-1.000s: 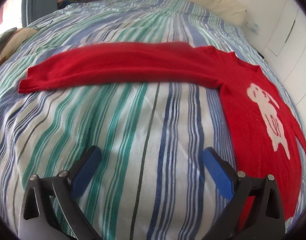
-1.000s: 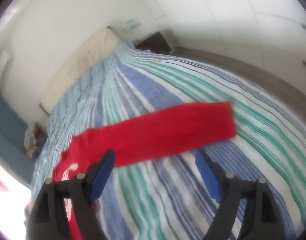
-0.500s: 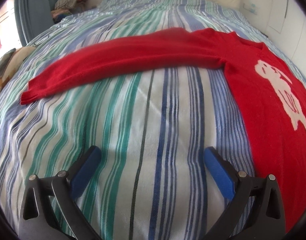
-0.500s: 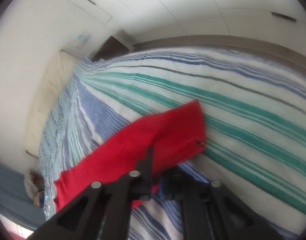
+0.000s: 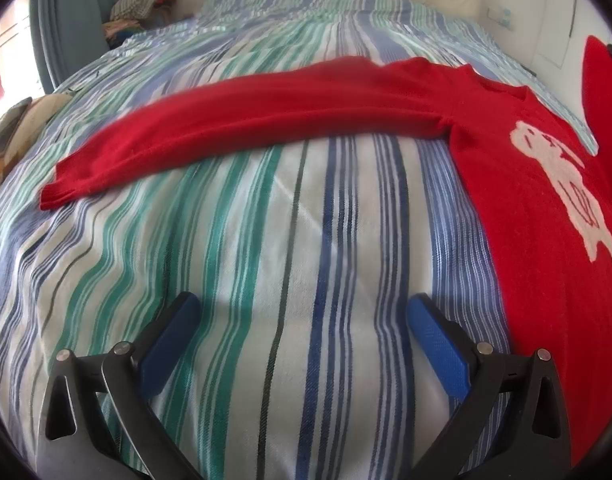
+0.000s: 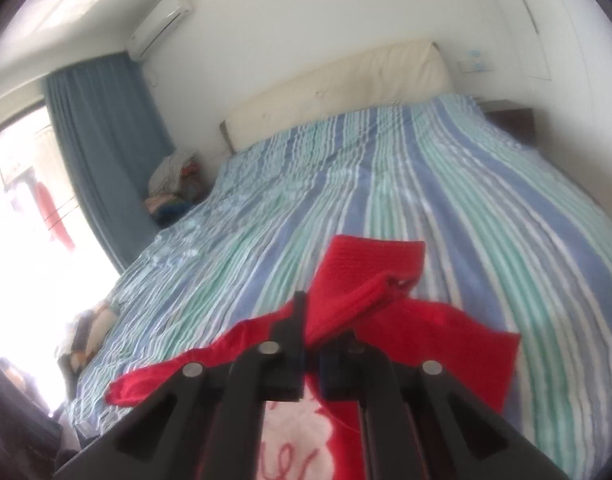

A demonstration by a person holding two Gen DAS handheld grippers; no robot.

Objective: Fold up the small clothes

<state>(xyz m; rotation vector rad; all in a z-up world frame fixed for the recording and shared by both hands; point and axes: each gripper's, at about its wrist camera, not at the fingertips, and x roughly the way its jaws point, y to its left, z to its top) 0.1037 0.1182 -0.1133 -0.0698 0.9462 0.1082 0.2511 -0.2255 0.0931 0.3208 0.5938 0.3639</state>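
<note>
One sleeve (image 6: 370, 276) lifted since earlier — right gripper (image 6: 312, 344) fingers clamped on it | left gripper (image 5: 302, 320) fingers apart.

Red sweater (image 5: 546, 240) flat on striped bedspread (image 5: 266, 260), hand-held gripper (image 5: 302, 320) open

— What sort of room is this?
— A home bedroom: wide bed (image 6: 446, 208) under a striped cover, cream padded headboard (image 6: 338, 80), blue curtain (image 6: 102, 152) by the bright window, air conditioner (image 6: 162, 24) on the wall, heaped laundry (image 6: 174, 192) beside it.
</note>
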